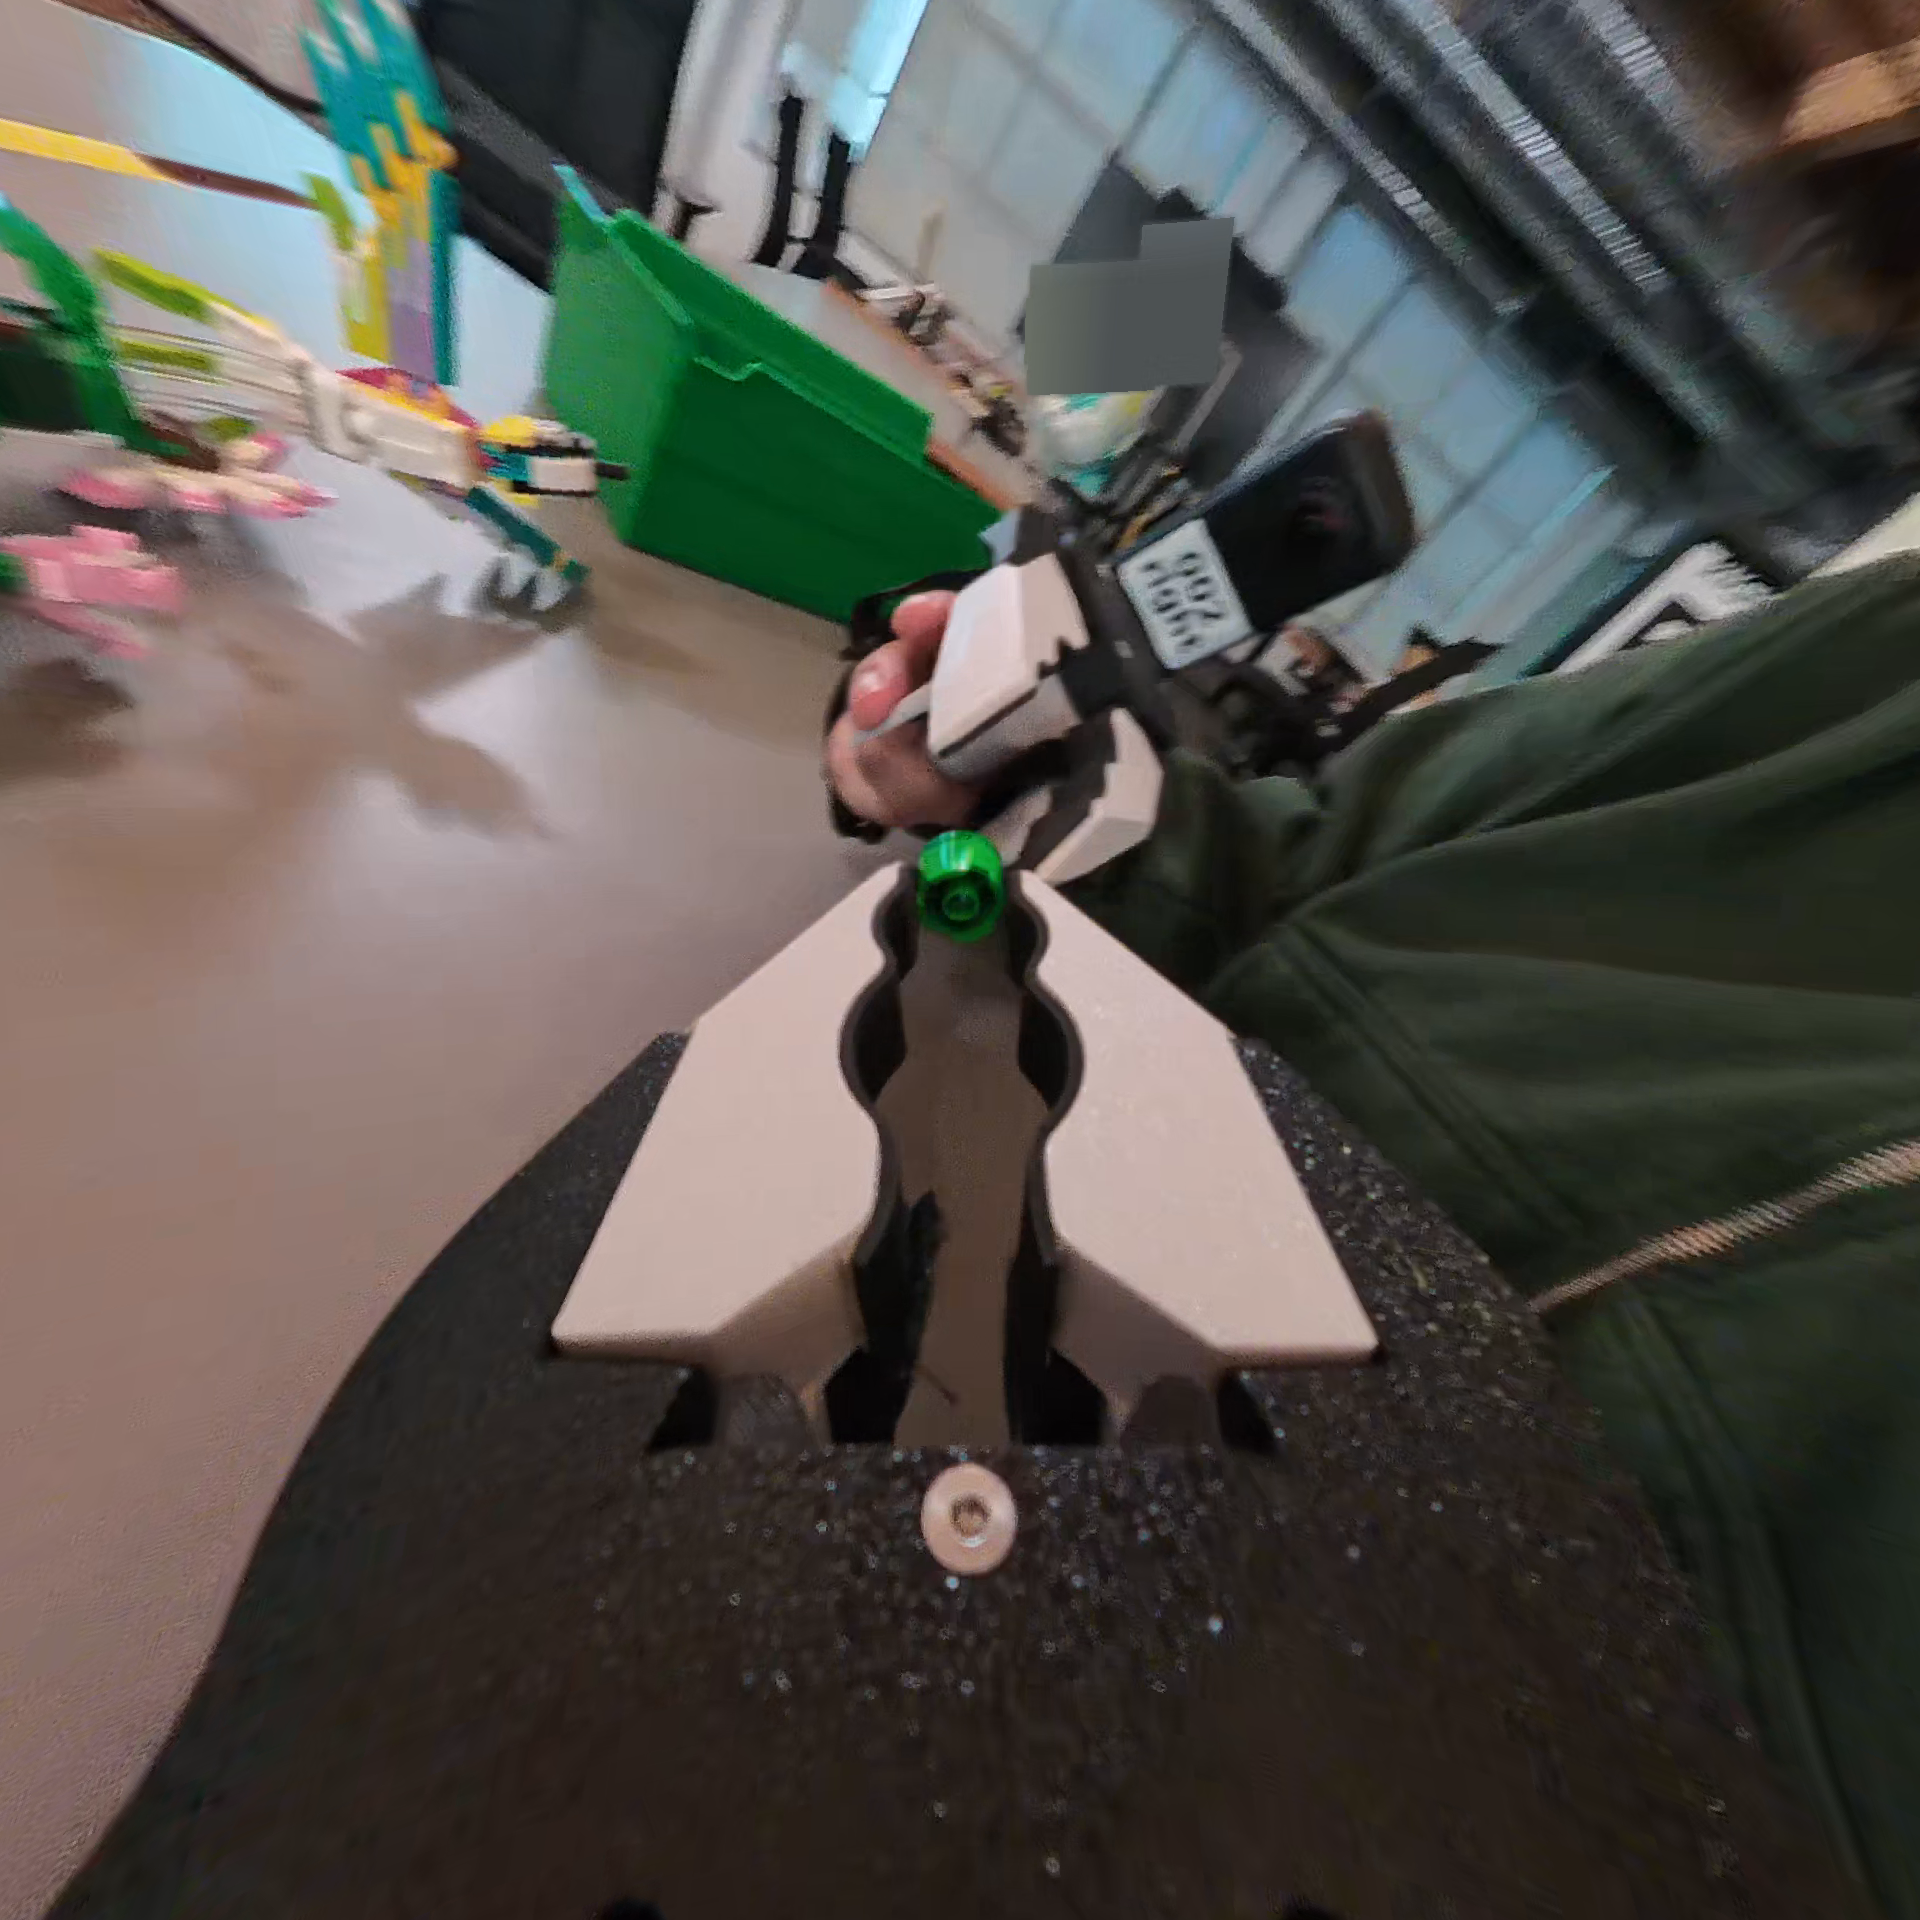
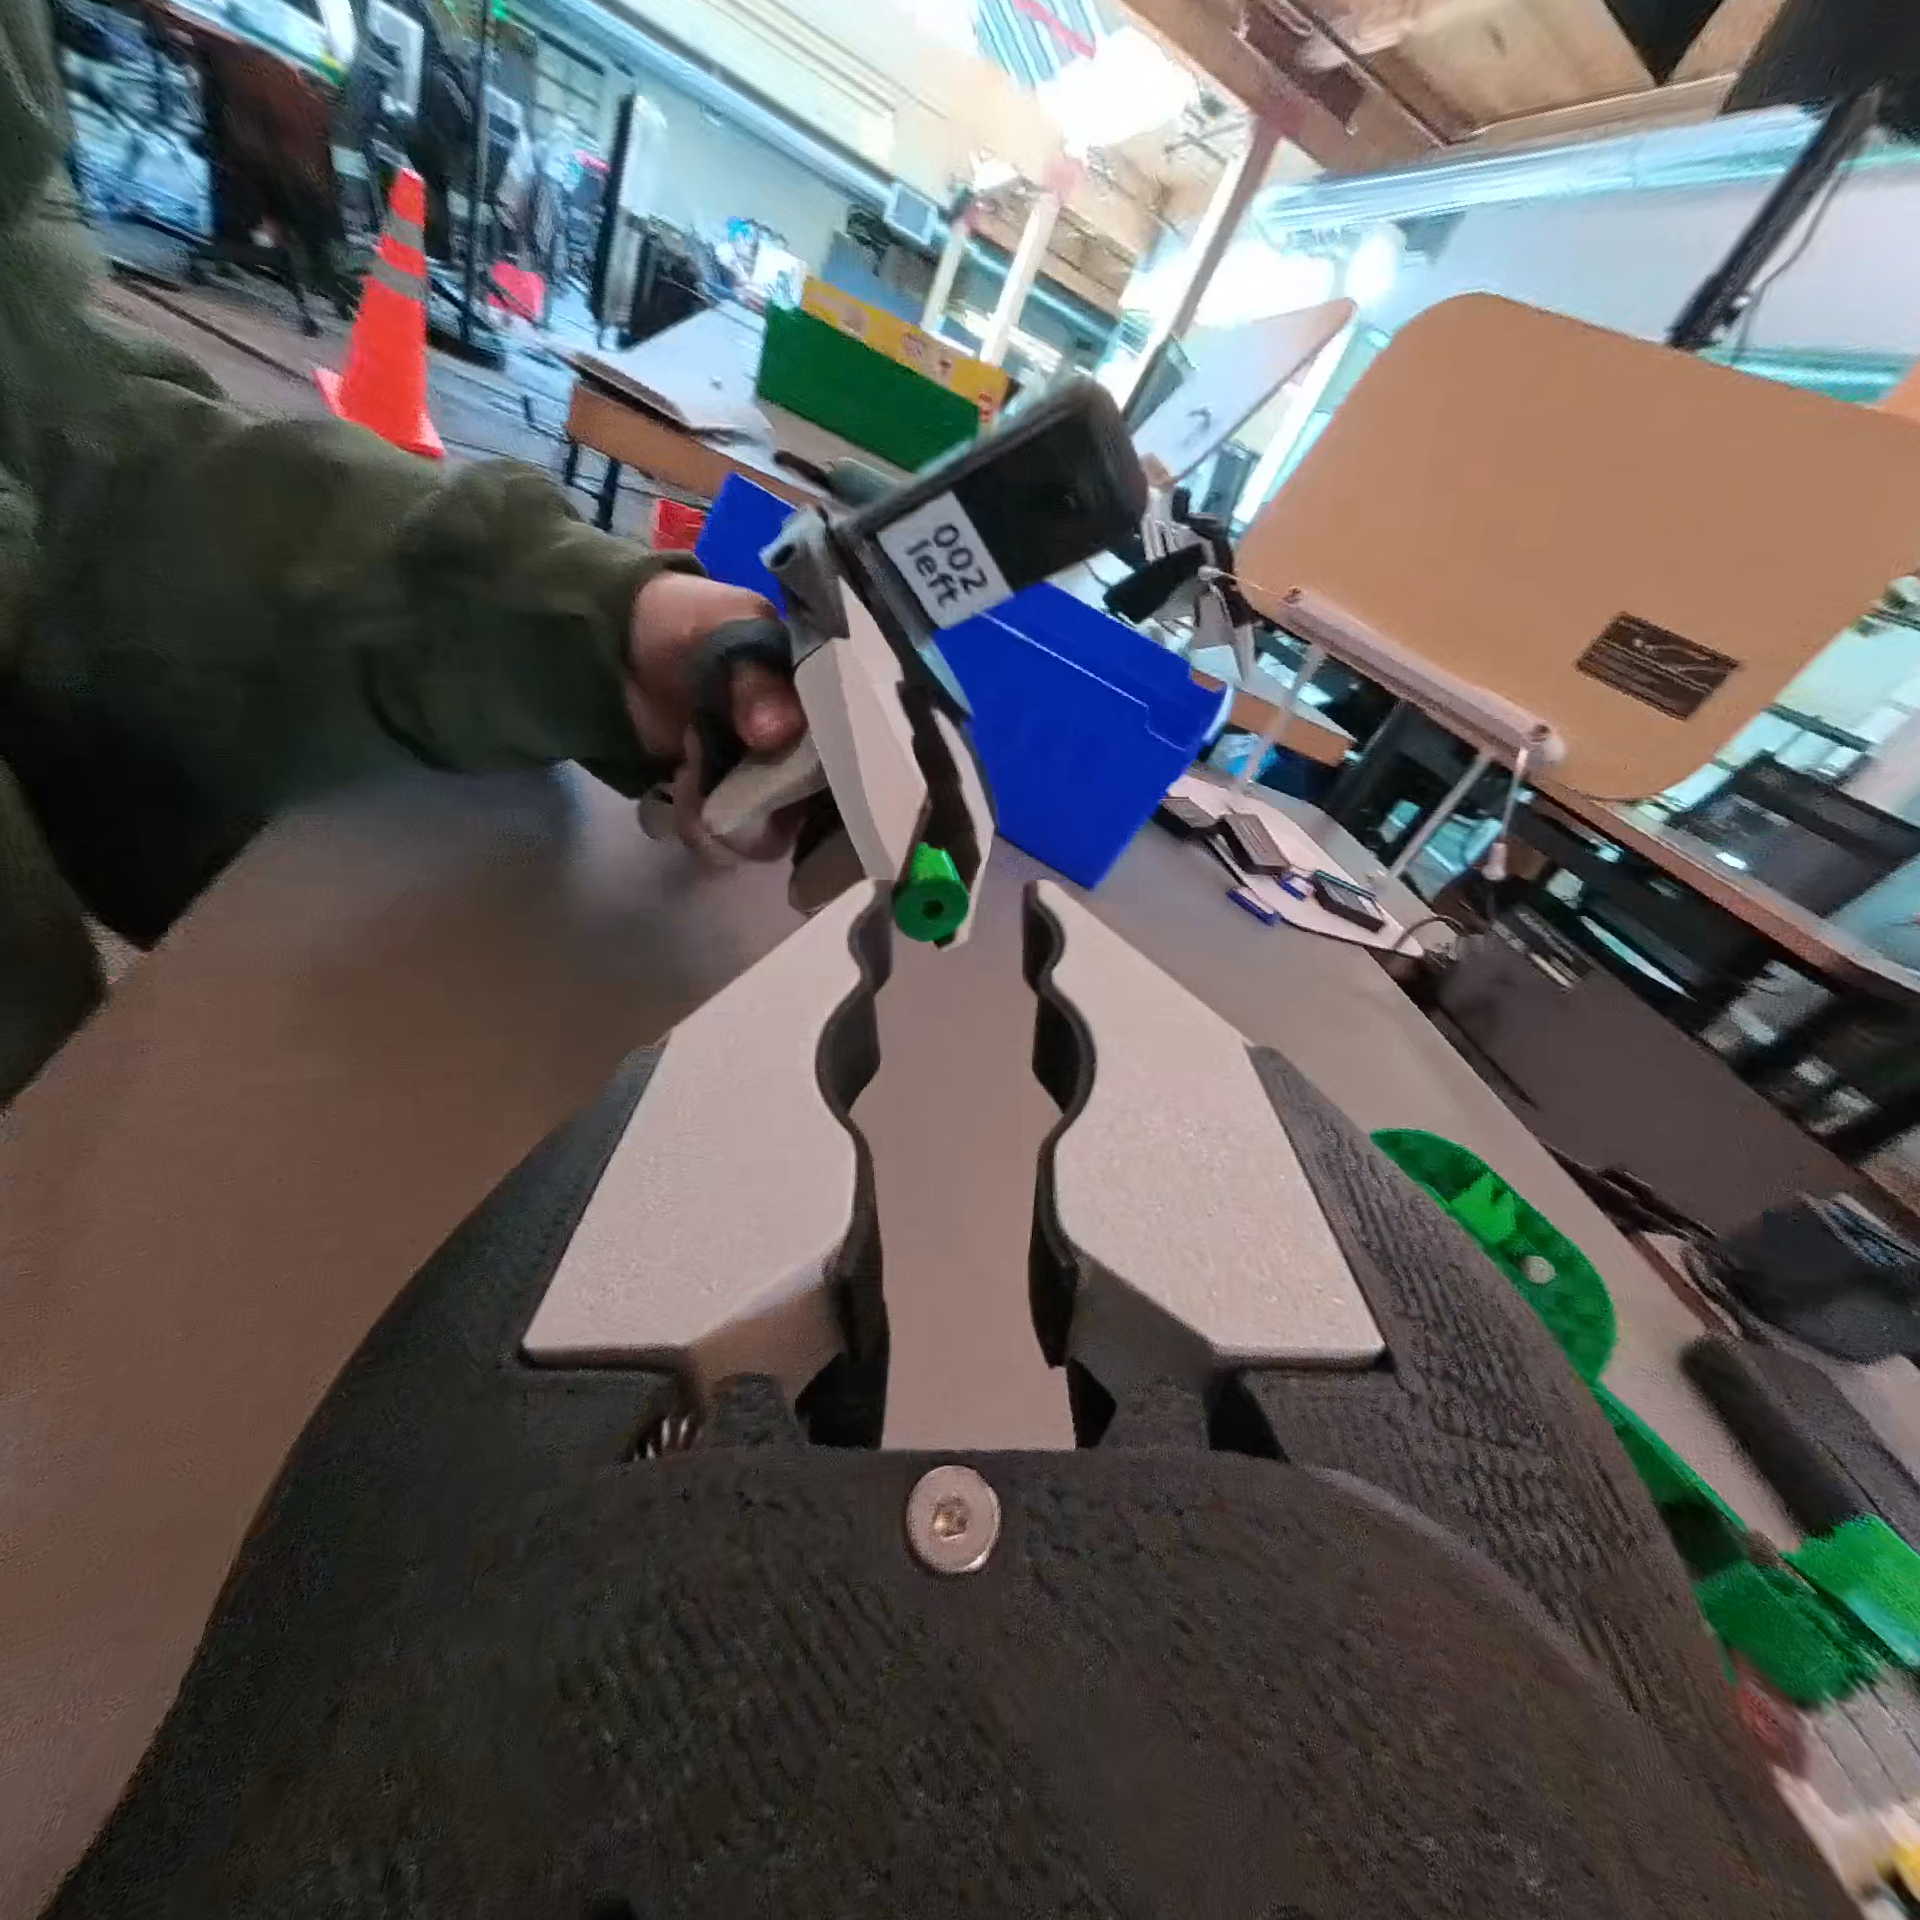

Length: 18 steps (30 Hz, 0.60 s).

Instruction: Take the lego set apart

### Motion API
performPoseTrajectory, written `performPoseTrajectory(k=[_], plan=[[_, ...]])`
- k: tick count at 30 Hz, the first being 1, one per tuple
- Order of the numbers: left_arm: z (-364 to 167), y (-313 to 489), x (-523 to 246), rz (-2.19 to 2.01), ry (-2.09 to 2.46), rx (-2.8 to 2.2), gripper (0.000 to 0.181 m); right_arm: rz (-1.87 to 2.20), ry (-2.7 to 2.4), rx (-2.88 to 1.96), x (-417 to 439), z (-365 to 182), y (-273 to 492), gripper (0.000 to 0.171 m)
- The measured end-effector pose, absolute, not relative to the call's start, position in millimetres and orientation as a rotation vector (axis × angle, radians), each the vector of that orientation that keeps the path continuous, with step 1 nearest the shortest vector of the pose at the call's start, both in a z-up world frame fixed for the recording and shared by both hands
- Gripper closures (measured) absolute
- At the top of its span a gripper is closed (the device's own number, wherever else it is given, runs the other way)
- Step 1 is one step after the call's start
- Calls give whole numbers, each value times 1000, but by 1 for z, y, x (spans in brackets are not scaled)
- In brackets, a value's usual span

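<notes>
Pinching green lego piece (image 1: 960, 900) at left hand-held gripper (image 1: 960, 883) tips.

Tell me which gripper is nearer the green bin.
Probably the left. Left gripper, pinching a small green piece, sits below and right of the green bin in its view. Right gripper sees no such bin close by.

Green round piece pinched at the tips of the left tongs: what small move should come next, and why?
Probably carry it over to the green bin and let go. The left tongs are shut on the green round piece, which is already off the lego set; the right tongs are open right next to it, gripping nothing.
</notes>
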State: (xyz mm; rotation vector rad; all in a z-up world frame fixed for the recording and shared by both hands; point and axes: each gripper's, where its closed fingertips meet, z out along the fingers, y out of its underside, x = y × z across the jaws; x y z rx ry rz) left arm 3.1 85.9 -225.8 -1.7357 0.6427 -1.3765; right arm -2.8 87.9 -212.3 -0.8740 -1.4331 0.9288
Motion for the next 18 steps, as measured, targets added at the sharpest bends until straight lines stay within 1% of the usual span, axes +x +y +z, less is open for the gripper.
performPoseTrajectory(k=[1,5,8,14,18], plan=[[-223,82,4,-1437,643,-1715,167,949,-1445,-865,-2,-212,85,152],[-218,74,9,-1576,637,-1679,167,1010,-1492,-840,-3,-215,72,149],[-220,72,12,-1600,645,-1685,167,1051,-1498,-841,-2,-214,68,155],[-217,69,13,-1650,644,-1669,167,1061,-1508,-847,-1,-213,66,155],[-216,68,15,-1654,645,-1660,167,1067,-1536,-882,0,-211,65,158]])
